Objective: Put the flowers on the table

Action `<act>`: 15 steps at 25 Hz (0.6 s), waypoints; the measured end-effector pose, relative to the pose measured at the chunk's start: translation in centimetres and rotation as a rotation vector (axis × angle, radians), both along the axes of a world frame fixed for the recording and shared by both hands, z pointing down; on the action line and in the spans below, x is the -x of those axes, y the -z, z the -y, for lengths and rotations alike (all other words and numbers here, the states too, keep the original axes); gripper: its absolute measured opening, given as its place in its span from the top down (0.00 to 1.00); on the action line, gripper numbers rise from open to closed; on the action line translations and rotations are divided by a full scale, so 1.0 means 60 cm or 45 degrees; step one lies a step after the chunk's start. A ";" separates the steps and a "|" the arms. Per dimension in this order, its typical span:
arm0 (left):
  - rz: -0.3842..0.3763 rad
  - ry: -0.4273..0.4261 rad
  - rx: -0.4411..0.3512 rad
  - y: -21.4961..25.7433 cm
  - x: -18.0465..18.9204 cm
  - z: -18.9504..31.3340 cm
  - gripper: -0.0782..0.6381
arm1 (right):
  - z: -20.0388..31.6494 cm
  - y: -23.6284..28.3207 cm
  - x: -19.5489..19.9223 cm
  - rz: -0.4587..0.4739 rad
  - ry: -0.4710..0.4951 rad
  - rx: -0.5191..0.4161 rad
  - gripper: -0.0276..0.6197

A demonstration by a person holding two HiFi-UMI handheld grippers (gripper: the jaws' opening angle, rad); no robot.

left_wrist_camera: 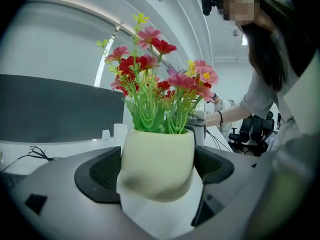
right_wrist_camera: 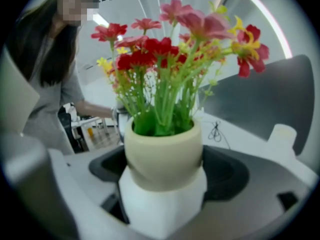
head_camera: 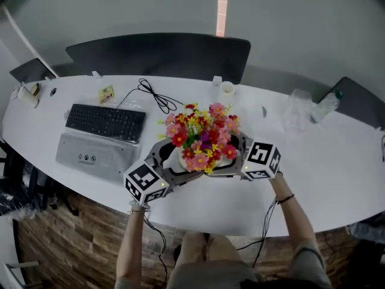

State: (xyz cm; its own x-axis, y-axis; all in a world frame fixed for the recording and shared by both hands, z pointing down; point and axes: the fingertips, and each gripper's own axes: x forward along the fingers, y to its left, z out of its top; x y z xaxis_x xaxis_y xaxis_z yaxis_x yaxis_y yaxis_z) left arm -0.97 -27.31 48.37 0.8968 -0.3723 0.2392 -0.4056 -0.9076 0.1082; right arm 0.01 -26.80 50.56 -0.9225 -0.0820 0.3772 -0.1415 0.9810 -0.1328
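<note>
A cream pot (head_camera: pixel 179 159) of red, pink and yellow flowers (head_camera: pixel 201 136) is over the front middle of the white table (head_camera: pixel 337 173). My left gripper (head_camera: pixel 170 161) grips it from the left and my right gripper (head_camera: pixel 233 156) from the right. In the left gripper view the pot (left_wrist_camera: pixel 157 161) fills the gap between the dark pads (left_wrist_camera: pixel 100 174), touching both. The right gripper view shows the same pot (right_wrist_camera: pixel 162 156) on a white base, wedged between that gripper's pads (right_wrist_camera: pixel 225 174). I cannot tell whether the pot rests on the table.
A black keyboard (head_camera: pixel 106 122) and a grey flat box (head_camera: pixel 96 155) lie to the left. Behind the flowers are a black cable (head_camera: pixel 153 95) and a white cup (head_camera: pixel 227 93). A clear glass (head_camera: pixel 298 112) and a bottle (head_camera: pixel 328 104) stand at right. Dark chairs (head_camera: pixel 159 53) line the far side.
</note>
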 end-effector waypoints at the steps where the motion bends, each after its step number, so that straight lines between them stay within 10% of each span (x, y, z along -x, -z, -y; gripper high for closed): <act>1: 0.007 0.005 0.004 -0.009 0.001 0.002 0.26 | 0.003 -0.009 0.001 -0.009 0.005 0.001 0.25; 15: 0.050 0.056 0.060 -0.093 0.024 0.027 0.26 | 0.028 -0.091 0.024 -0.115 0.058 0.006 0.25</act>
